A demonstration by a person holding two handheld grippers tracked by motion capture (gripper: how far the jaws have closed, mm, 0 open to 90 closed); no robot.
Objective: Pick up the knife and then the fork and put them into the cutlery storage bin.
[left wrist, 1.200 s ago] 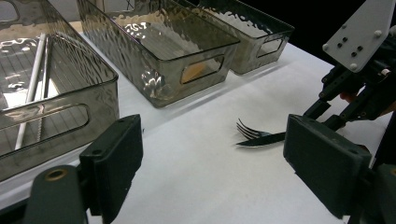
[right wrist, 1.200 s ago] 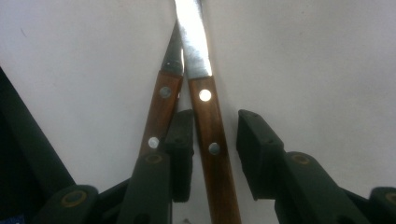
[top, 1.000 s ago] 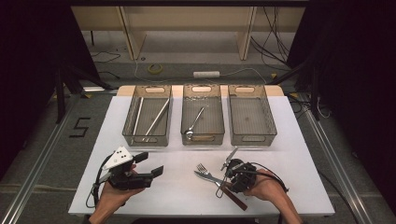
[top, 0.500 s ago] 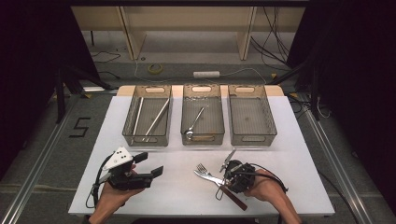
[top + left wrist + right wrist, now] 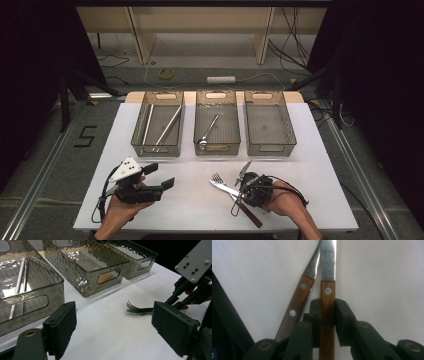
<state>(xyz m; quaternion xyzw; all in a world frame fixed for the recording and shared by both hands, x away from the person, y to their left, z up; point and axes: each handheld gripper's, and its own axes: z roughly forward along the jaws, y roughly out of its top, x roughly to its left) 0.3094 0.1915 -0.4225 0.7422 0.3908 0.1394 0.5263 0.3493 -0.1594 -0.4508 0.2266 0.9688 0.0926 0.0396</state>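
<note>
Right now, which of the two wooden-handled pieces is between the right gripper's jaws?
The straight-lying knife, its handle clamped between the right gripper's pads. The fork lies slanted beside it, outside the jaws.

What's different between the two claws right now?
The left claw stands wide open with nothing between its jaws; the right claw has just been closing and now pinches the wooden handle of the knife. The left claw is over bare table; the right claw is over the knife and the fork beside it. Both are hand-held, with black jaws.
</note>
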